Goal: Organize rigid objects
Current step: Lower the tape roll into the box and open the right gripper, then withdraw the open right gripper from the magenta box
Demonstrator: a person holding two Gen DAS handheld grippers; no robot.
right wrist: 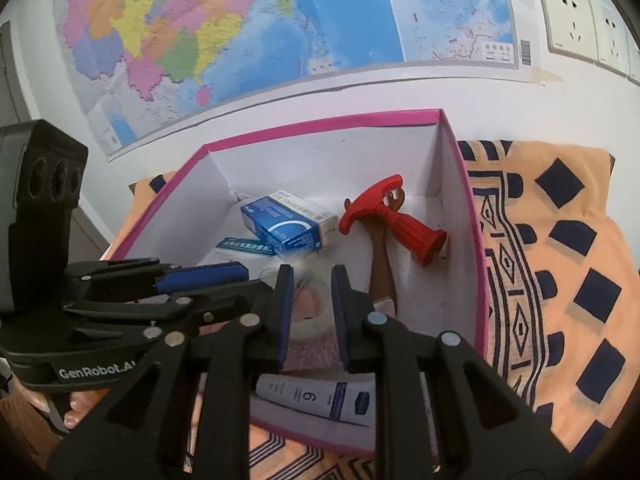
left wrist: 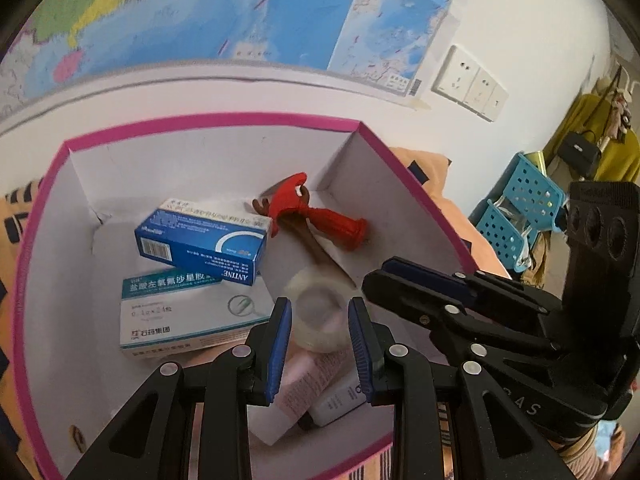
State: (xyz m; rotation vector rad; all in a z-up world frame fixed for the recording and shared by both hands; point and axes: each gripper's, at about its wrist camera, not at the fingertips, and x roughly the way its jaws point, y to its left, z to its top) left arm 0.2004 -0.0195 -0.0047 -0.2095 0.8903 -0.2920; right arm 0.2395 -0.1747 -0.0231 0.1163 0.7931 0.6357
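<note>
Clear tape roll (left wrist: 320, 316), translucent & blurred, over pink-rimmed box (left wrist: 224, 126), pinched by both grippers' fingers (left wrist: 280, 344).

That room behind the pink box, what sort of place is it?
Probably a lived-in home room rather than a lab: a wall map over the box, a patterned orange cloth under it, and bags and clothing hanging in the corner.

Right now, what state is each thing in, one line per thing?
Box: open, no lid on it.
Tape roll: between the left gripper's pads; grip unclear.
Blue carton: closed, lying atop the white carton.
Red tool: lying on its side in the box.
Tube: lying flat at the box's near wall.
Right gripper: over the box; jaws nearly shut, hold unclear.
</note>
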